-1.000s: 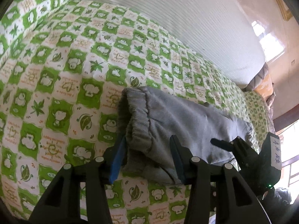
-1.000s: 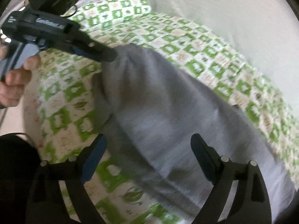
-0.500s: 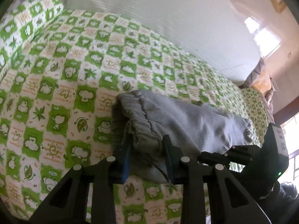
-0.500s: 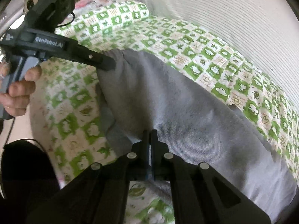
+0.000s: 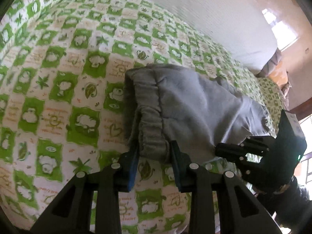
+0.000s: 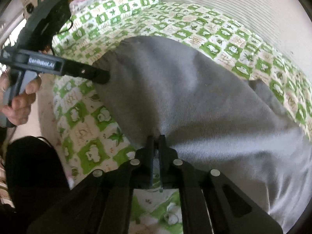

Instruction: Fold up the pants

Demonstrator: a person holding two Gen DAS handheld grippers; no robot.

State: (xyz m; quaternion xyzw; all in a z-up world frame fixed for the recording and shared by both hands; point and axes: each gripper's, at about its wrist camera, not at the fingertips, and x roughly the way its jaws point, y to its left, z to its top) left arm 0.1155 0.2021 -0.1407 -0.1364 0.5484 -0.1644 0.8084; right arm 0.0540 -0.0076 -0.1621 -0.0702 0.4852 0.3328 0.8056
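Note:
Grey sweatpants (image 5: 195, 101) lie across a green-and-white checked bed sheet (image 5: 58, 97). My left gripper (image 5: 155, 146) is shut on the bunched elastic waistband (image 5: 150, 128), which fills the space between its pads. In the right wrist view the left gripper (image 6: 105, 77) meets the pants (image 6: 195, 97) at their left corner. My right gripper (image 6: 155, 138) pinches the near edge of the fabric; its jaws are opening slightly, with cloth still between the tips. In the left wrist view the right gripper (image 5: 220, 150) grips the same edge, to the right.
A matching pillow (image 6: 117, 9) lies at the far left of the bed. A white ribbed surface (image 5: 195, 9) runs along the far side. A person's hand (image 6: 19, 101) holds the left gripper's handle, and a dark trouser leg (image 6: 33, 165) is at the bed's near edge.
The right gripper went from wide open above the pants to pinched on their near edge. The left jaws narrowed onto the waistband. The held edge now looks pulled up between the two grippers.

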